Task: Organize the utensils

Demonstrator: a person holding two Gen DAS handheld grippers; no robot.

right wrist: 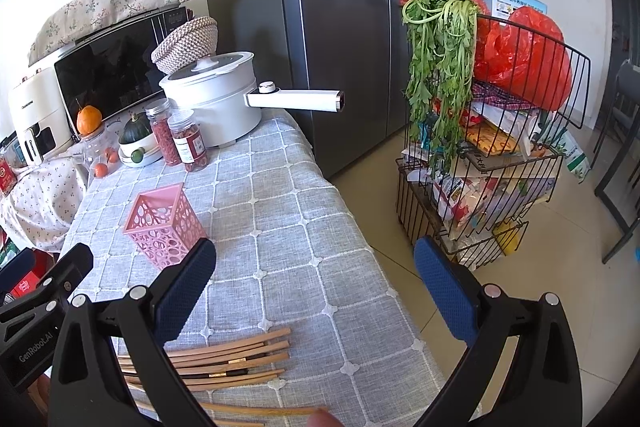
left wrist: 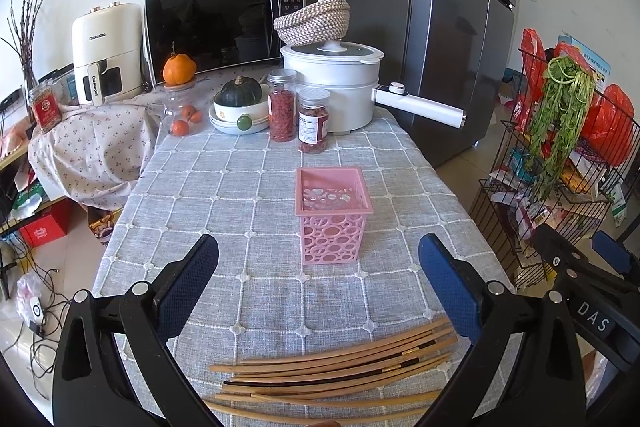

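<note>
Wooden chopsticks [left wrist: 336, 375] flat on cloth, just below wide-spread left claw [left wrist: 318, 259].

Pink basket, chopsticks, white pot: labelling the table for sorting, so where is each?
Pink basket [left wrist: 333, 227], left wrist view, front wall.
Chopsticks [left wrist: 332, 367], left wrist view, middle of the pile.
White pot [right wrist: 216, 103], right wrist view, side wall.

Chopsticks [left wrist: 336, 371]: roughly nine, loosely piled, exact count unclear where overlapping. Pink holder [left wrist: 332, 215]: one. Lidded jars of red dried goods [left wrist: 298, 115]: two. White pot [left wrist: 332, 83]: one. Woven basket [left wrist: 312, 23]: one. Squash [left wrist: 240, 91]: one. Large orange [left wrist: 179, 69]: one.
</note>
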